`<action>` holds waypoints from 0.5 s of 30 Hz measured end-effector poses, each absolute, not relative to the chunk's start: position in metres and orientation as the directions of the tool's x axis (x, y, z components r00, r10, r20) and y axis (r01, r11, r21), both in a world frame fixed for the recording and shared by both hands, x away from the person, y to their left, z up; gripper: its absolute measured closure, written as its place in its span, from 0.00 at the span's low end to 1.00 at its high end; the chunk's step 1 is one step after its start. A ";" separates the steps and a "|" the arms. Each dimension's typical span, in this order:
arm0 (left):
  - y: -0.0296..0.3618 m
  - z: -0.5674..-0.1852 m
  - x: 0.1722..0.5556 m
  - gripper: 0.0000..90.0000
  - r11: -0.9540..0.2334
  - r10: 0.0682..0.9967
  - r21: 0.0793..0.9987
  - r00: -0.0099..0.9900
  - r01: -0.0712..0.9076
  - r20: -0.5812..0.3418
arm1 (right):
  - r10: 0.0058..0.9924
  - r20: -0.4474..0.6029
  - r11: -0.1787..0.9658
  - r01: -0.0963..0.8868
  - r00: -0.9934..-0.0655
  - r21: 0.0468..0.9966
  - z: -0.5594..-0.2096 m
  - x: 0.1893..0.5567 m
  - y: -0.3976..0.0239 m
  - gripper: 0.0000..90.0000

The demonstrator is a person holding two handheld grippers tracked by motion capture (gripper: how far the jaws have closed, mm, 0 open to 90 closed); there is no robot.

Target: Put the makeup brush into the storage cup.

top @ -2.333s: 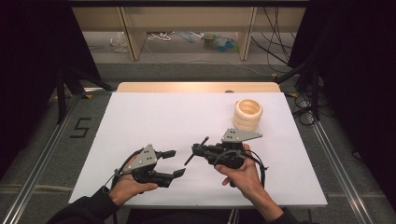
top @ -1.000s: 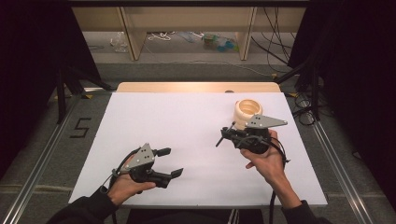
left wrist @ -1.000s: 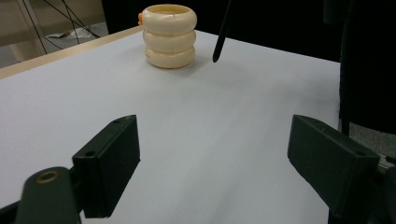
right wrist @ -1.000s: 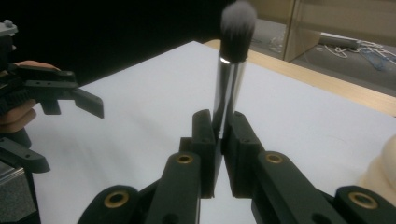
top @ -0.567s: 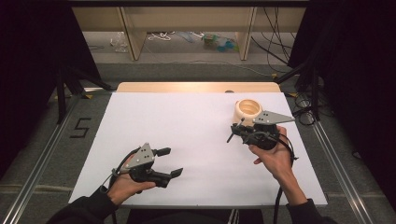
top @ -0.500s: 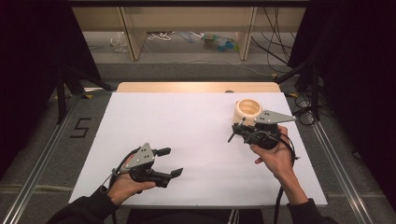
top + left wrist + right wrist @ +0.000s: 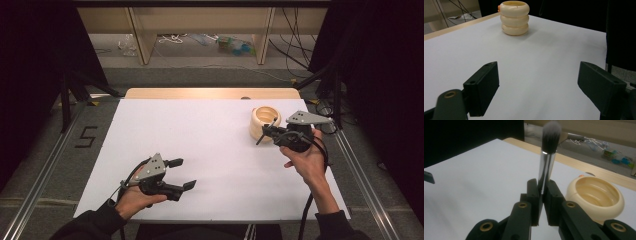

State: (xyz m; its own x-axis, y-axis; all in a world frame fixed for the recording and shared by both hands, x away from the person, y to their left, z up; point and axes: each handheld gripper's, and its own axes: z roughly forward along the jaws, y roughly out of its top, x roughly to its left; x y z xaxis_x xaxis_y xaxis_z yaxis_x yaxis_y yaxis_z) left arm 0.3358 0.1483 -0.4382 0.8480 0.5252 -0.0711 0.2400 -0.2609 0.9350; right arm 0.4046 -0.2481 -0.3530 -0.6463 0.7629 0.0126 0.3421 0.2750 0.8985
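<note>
Brush (image 7: 547, 167) looks light, stiff and slick-handled; right hand-held gripper (image 7: 542, 187) clamps its metal ferrule, mid-frame, beside the cup (image 7: 596, 196). Left hand-held gripper (image 7: 539, 85) gapes empty.

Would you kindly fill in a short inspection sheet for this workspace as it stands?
Surface: white table top, bare.
Job's things: cream ribbed ring-stacked cup, upright, open; silver-handled makeup brush, bristles up, beside the cup.
Clutter: nothing seen on the table.
Grippers: right gripper shut on the brush; left gripper open, holding nothing.
Cables: black cable trails from the right gripper.
Surroundings: wooden shelf, floor litter behind.
</note>
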 end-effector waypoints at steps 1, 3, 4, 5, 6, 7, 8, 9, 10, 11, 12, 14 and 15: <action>0.148 -0.438 0.336 0.19 -0.262 0.524 0.935 0.849 0.238 -0.069 | 0.768 0.018 0.263 0.342 -0.640 0.902 -0.353 0.406 -0.249 0.93; 0.148 -0.438 0.336 0.19 -0.260 0.526 0.935 0.848 0.240 -0.071 | 0.775 0.023 0.261 0.353 -0.632 0.899 -0.351 0.410 -0.253 0.93; 0.148 -0.438 0.336 0.19 -0.261 0.524 0.935 0.849 0.238 -0.070 | 0.781 0.022 0.258 0.354 -0.624 0.899 -0.351 0.411 -0.254 0.93; 0.148 -0.438 0.336 0.19 -0.268 0.519 0.935 0.853 0.232 -0.063 | 0.782 0.025 0.259 0.362 -0.623 0.895 -0.350 0.412 -0.255 0.93; 0.148 -0.438 0.336 0.19 -0.268 0.519 0.935 0.853 0.232 -0.062 | 0.783 0.022 0.262 0.361 -0.622 0.895 -0.349 0.414 -0.256 0.93; 0.148 -0.438 0.337 0.19 -0.268 0.519 0.935 0.852 0.232 -0.063 | 0.783 0.022 0.261 0.360 -0.622 0.896 -0.349 0.414 -0.256 0.93; 0.148 -0.438 0.337 0.19 -0.266 0.519 0.936 0.852 0.232 -0.064 | 0.786 0.021 0.261 0.361 -0.618 0.895 -0.348 0.416 -0.257 0.93; 0.148 -0.438 0.336 0.19 -0.267 0.519 0.935 0.853 0.232 -0.063 | 0.791 0.016 0.260 0.360 -0.611 0.896 -0.347 0.417 -0.257 0.93; 0.148 -0.438 0.336 0.19 -0.268 0.518 0.935 0.853 0.231 -0.062 | 0.789 0.009 0.269 0.359 -0.614 0.894 -0.346 0.418 -0.257 0.93; 0.148 -0.438 0.336 0.19 -0.268 0.519 0.935 0.852 0.232 -0.063 | 0.794 0.008 0.264 0.357 -0.608 0.896 -0.345 0.420 -0.257 0.93; 0.148 -0.439 0.337 0.19 -0.260 0.516 0.937 0.854 0.234 -0.070 | 0.792 0.010 0.270 0.364 -0.611 0.892 -0.344 0.421 -0.258 0.93; 0.148 -0.439 0.337 0.19 -0.264 0.520 0.935 0.851 0.237 -0.069 | 0.797 0.011 0.265 0.365 -0.604 0.892 -0.342 0.423 -0.259 0.93; 0.148 -0.439 0.337 0.19 -0.265 0.519 0.935 0.852 0.236 -0.068 | 0.795 0.013 0.268 0.371 -0.606 0.889 -0.341 0.424 -0.260 0.93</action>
State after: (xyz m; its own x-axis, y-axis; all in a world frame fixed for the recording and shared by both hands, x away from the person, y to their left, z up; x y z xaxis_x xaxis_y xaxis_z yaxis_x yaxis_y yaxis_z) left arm 0.3365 0.1479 -0.4390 0.8518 0.5194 -0.0678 0.2362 -0.2652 0.9348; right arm 0.4244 -0.2595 -0.3410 -0.6060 0.7954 0.0130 0.3710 0.2681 0.8891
